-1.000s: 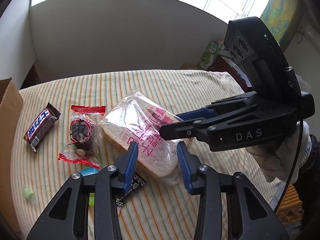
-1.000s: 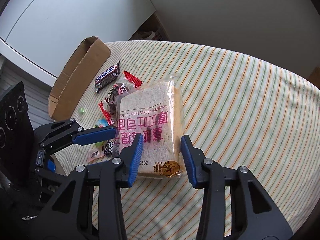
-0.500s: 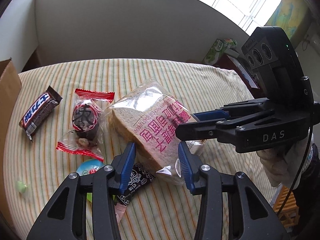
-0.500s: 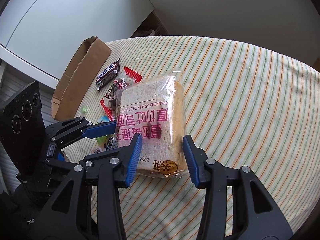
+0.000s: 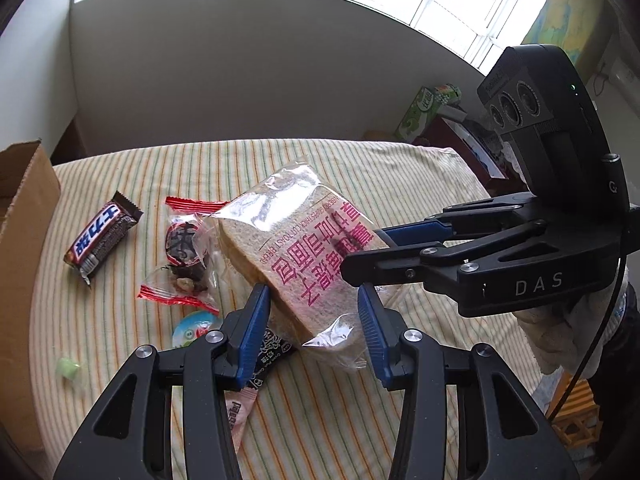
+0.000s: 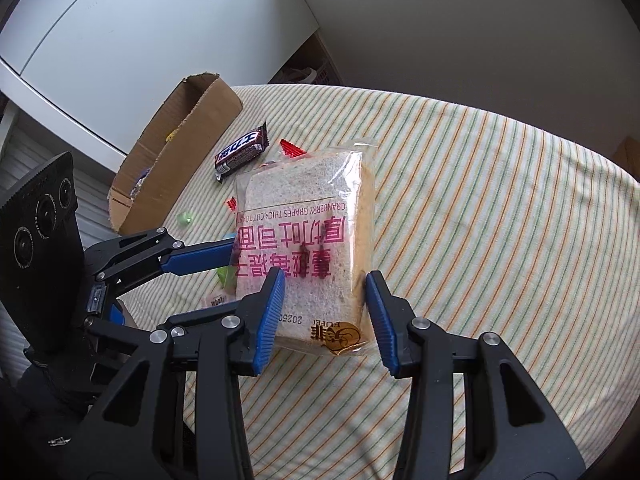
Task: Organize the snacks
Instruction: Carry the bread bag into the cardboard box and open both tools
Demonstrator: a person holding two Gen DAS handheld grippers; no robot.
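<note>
Bread [image 6: 308, 240] was pinched between both tools, left [image 5: 314, 326] and right [image 6: 324, 312], and needed level, matched lifting toward the box [image 6: 176, 152].

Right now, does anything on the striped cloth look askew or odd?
The clear-wrapped pink-printed bread pack sits tilted, one end lifted between both hand-held grippers. Small wrapped snacks lie scattered beside the brown cardboard box, not in it. No spill or damage visible.

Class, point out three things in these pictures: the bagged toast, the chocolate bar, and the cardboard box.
bagged toast [image 6: 308, 236], right wrist view, on the pink lettering on its front.
chocolate bar [image 5: 102, 238], left wrist view, on the middle of the wrapper.
cardboard box [image 6: 188, 140], right wrist view, on its outer side wall.
</note>
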